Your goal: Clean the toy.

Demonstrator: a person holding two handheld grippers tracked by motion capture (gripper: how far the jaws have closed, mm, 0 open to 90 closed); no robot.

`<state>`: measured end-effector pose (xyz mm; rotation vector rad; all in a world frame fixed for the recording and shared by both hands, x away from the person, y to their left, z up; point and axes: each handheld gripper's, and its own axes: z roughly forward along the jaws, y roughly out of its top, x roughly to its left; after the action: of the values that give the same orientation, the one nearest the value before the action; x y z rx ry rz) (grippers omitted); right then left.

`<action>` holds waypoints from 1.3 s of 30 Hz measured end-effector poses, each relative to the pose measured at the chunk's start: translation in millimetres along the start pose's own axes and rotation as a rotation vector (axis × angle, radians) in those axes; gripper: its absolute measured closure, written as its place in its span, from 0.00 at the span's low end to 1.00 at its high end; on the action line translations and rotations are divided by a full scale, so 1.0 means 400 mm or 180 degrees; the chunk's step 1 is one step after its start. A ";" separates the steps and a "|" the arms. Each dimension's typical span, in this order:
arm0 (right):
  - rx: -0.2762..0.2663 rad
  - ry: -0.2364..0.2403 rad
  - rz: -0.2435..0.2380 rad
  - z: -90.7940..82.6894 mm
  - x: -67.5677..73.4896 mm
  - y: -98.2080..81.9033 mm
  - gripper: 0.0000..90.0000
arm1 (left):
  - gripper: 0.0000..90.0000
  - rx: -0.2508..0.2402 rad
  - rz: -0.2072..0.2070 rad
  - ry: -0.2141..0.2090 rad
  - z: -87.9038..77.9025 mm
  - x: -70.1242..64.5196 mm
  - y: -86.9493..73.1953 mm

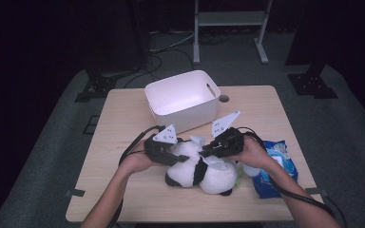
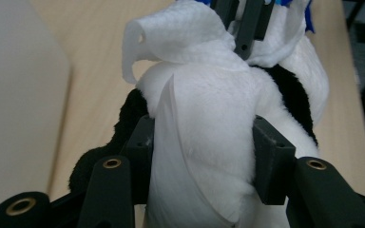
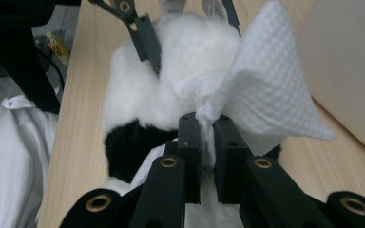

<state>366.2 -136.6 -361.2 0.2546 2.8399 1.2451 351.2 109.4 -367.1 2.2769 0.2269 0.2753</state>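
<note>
Table [image 1: 123, 199]: we worked at a pale wooden top, forearms coming in from the near edge.
Bin [image 1: 158, 97]: a white plastic tub stood toward the far side, just beyond both hands, nothing visible inside it.
Plush panda [image 1: 204, 173]: it lay on its side at the near middle of the table, between our two hands, black limbs tucked under a white body.
Wipes pack [image 1: 275, 173]: a blue packet lay at the right, just beside the right hand and near the panda.
Wipe [image 3: 271, 95]: one white textured sheet stood bunched up over the panda's back, touching its fur.
Left gripper [image 2: 204, 156]: its jaws were pressed into the panda's white body from both sides, denting the fur; we read that as a steadying hold.
Right gripper [image 3: 208, 137]: its jaws stood nearly together, pinching a gathered corner of the wipe, the rest of the sheet fanning out ahead.
Step in hand: we judged that we were wiping the toy, the left side bracing it while the right brought the sheet onto the fur.
Next move: we thought it called for dragging the wipe across the white fur with light pressure, the pinch kept firm so the sheet would not slip free, and the left hold kept so the soft body would not roll.
</note>
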 end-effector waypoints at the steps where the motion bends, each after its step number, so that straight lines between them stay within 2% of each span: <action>1: -0.0023 0.0008 0.0016 -0.002 -0.001 0.002 0.91 | 0.58 0.0020 0.0022 0.0057 0.000 0.002 0.003; 3: -0.0035 0.0031 -0.0004 0.001 0.002 0.011 0.91 | 0.59 0.0020 0.0101 0.0144 0.001 0.000 0.005; 6: 0.0021 0.0047 -0.0079 0.002 0.004 0.023 0.91 | 0.59 0.0011 0.0088 0.0096 -0.005 -0.002 0.000; 8: -0.0061 0.0028 -0.0049 -0.009 -0.005 0.027 0.91 | 0.58 -0.0016 0.0110 0.0060 -0.009 -0.008 -0.004; 10: -0.0103 -0.0066 -0.0015 -0.017 -0.016 0.028 0.91 | 0.57 -0.0009 0.0143 0.0004 -0.013 -0.013 -0.004; 12: -0.0095 -0.0105 0.0095 -0.014 -0.028 0.023 0.91 | 0.54 0.0010 0.0134 -0.0009 -0.015 -0.018 -0.002; 14: -0.0043 -0.0059 0.0067 -0.005 -0.027 0.017 0.91 | 0.47 0.0029 0.0079 -0.0059 -0.019 -0.016 -0.001; 15: -0.0034 -0.0042 0.0056 -0.002 -0.023 0.016 0.91 | 0.44 0.0038 0.0010 -0.0126 -0.022 -0.014 -0.001; 17: -0.0026 0.0036 0.0043 0.001 -0.014 0.014 0.91 | 0.31 0.0004 -0.0084 -0.0142 -0.028 -0.010 0.002; 22: 0.0057 0.0157 0.0030 0.006 0.001 0.006 0.91 | 0.17 -0.0016 -0.0288 -0.0302 -0.033 0.002 0.008; 24: 0.0067 0.0204 0.0011 0.007 0.006 0.003 0.91 | 0.11 -0.0029 -0.0365 -0.0293 -0.032 0.007 0.012; 27: 0.0093 0.0258 -0.0017 0.008 0.015 0.003 0.91 | 0.08 -0.0024 -0.0429 -0.0349 -0.027 0.013 0.014; 29: 0.0102 0.0274 -0.0030 0.009 0.019 0.003 0.91 | 0.05 -0.0004 -0.0416 -0.0363 -0.026 0.014 0.016; 31: 0.0124 0.0349 -0.0052 0.012 0.028 0.002 0.91 | 0.03 -0.0009 -0.0449 -0.0410 -0.020 0.016 0.017; 36: 0.0192 0.0448 -0.0132 0.016 0.043 0.007 0.91 | 0.05 0.0070 -0.0489 -0.0588 -0.008 0.014 0.005; 39: 0.0196 0.0418 -0.0212 0.009 0.050 0.019 0.91 | 0.08 0.0081 -0.0408 -0.0612 -0.013 0.008 -0.001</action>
<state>347.9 -125.7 -357.4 0.0817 2.9730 1.2066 352.8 114.1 -363.8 2.2850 0.2759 -0.0133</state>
